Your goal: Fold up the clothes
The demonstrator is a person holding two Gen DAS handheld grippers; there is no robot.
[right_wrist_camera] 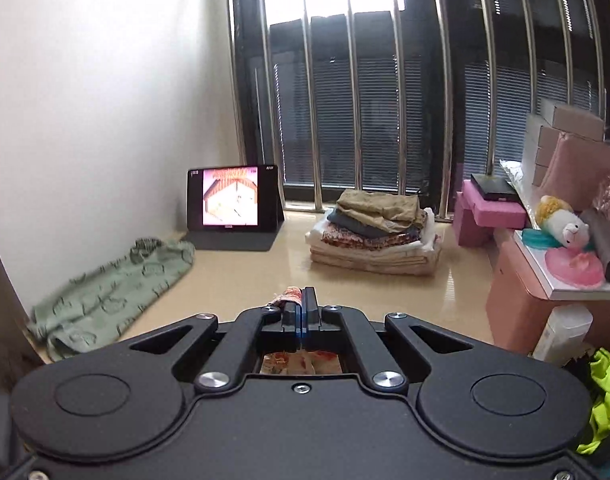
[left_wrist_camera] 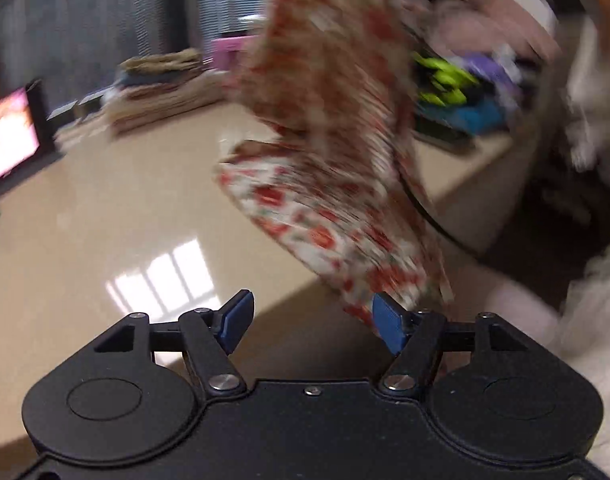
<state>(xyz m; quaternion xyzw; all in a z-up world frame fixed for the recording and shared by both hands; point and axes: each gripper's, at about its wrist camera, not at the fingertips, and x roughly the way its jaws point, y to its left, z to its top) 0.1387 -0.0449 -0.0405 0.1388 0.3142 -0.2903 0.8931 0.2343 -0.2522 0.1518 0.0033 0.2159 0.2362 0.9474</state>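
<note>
Between the right gripper's [right_wrist_camera: 303,312] fingers, which are pressed fully together, a pinch of the red-flowered garment [left_wrist_camera: 325,128] is clamped; a tuft of it pokes out just left of the fingertips and more shows through the gap in the gripper body beneath them. The left gripper [left_wrist_camera: 311,322] has its blue-padded fingers [left_wrist_camera: 236,318] standing wide with nothing between them, though the garment's lower hem hangs just beside the right-hand pad. In the left wrist view that garment dangles in the air, blurred, its lower part above the near edge of the beige worktop [left_wrist_camera: 117,216]. Beyond the garment on the worktop sits a stack of folded clothes [right_wrist_camera: 375,232], with a propped tablet [right_wrist_camera: 233,198] to the left of the stack and a crumpled green garment [right_wrist_camera: 105,292] nearer and further left. To the right of the stack are pink boxes [right_wrist_camera: 489,216] and a cluttered pink shelf with a plush toy [right_wrist_camera: 561,222]; a neon-yellow piece [right_wrist_camera: 603,396] lies below that. My judgement is that the task is at the point of spreading the flowered garment for folding. The main risk is that the cloth, hanging from a single pinch, swings or twists so the open left fingers close on the wrong layer or on air. It could also settle bunched over the worktop's edge, or slip free if the pinch is shallow.
</note>
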